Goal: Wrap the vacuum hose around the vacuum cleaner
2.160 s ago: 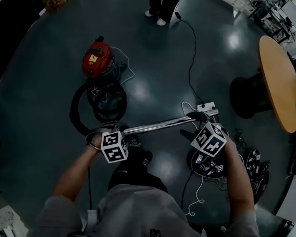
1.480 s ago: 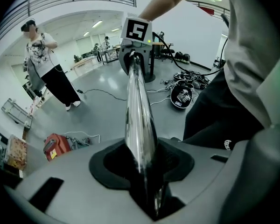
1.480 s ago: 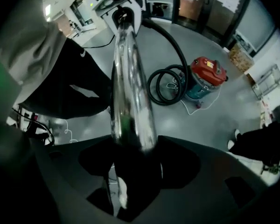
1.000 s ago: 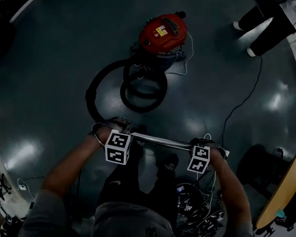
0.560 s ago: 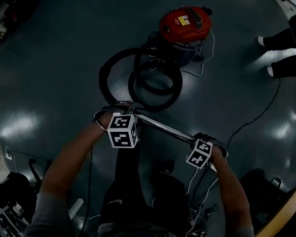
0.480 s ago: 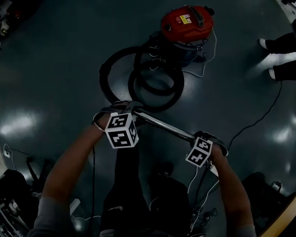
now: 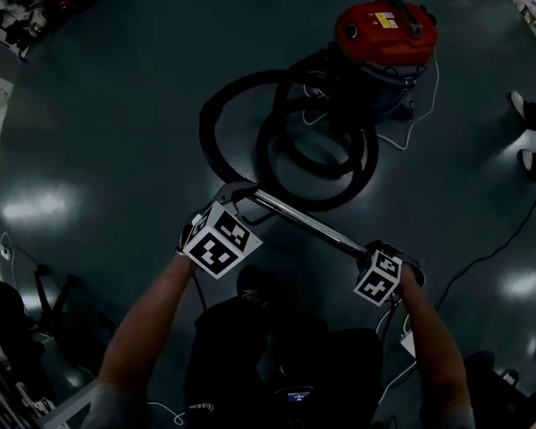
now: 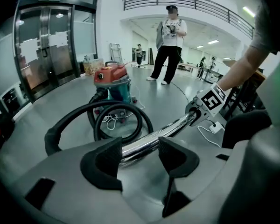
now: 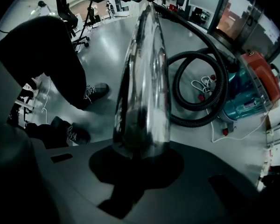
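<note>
The red-topped vacuum cleaner (image 7: 384, 29) (image 8: 111, 78) (image 9: 252, 87) stands on the floor. Its black hose (image 7: 216, 141) (image 8: 60, 125) (image 9: 196, 122) lies in loops beside it. A chrome tube (image 7: 304, 222) (image 8: 172, 127) (image 9: 142, 92) runs from the hose end across to my right hand. My left gripper (image 7: 235, 197) (image 8: 137, 148) is at the hose end of the tube. Its jaws have just been opening, and the tube lies loosely between the pads. My right gripper (image 7: 384, 262) (image 9: 140, 160) points down and is shut on the tube's other end.
A person (image 8: 170, 50) stands beyond the vacuum; their shoes (image 7: 531, 137) show at the right edge. A white cord (image 7: 402, 141) trails from the vacuum, a black cable (image 7: 500, 239) crosses the floor at the right. My own shoes (image 9: 79, 134) are below the tube. Glass doors (image 8: 46, 45) are left.
Both grippers have sunk toward the floor with the tube. The left gripper has rolled, so its marker cube shows another face. The vacuum now sits further up and right in the head view.
</note>
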Motion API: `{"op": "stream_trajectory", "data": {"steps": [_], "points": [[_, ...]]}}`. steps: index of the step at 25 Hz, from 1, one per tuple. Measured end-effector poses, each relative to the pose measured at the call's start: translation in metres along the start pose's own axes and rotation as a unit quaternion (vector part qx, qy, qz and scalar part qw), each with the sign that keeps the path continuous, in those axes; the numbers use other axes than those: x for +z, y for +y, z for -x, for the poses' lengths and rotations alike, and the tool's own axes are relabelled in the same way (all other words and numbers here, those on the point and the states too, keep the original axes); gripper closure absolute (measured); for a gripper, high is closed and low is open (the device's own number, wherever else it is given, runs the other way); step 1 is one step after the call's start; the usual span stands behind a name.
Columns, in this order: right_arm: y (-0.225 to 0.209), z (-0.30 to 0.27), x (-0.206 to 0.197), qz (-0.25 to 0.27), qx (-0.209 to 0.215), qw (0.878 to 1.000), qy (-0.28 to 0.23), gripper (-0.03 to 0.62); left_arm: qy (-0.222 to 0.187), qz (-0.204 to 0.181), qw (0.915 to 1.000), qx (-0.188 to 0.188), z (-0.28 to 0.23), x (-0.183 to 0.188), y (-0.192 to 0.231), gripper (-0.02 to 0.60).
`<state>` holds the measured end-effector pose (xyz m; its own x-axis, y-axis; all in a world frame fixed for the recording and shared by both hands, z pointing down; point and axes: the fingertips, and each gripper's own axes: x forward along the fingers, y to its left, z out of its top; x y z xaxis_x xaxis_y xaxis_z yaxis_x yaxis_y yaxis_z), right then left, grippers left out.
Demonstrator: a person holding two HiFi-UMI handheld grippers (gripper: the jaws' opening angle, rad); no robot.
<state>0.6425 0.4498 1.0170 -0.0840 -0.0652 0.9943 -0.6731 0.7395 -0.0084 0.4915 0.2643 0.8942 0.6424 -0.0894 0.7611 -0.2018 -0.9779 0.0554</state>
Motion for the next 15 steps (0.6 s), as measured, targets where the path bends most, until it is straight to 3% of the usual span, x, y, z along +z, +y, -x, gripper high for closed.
{"op": "stream_trajectory", "data": {"steps": [5,10,15], "points": [[-0.006,-0.059,0.003,0.017,-0.018,1.0,-0.007,0.53,-0.045,0.043,0.9976,0.031,-0.035,-0.039,0.022,0.334],[-0.019,-0.098,-0.015,0.043,-0.047,0.998,0.009,0.53,-0.079,0.029,0.9943,0.066,-0.064,-0.062,0.041,0.334],[-0.032,-0.128,-0.044,0.072,-0.078,0.994,0.034,0.528,-0.068,0.042,0.9961,0.036,-0.103,-0.093,0.039,0.334]]}}
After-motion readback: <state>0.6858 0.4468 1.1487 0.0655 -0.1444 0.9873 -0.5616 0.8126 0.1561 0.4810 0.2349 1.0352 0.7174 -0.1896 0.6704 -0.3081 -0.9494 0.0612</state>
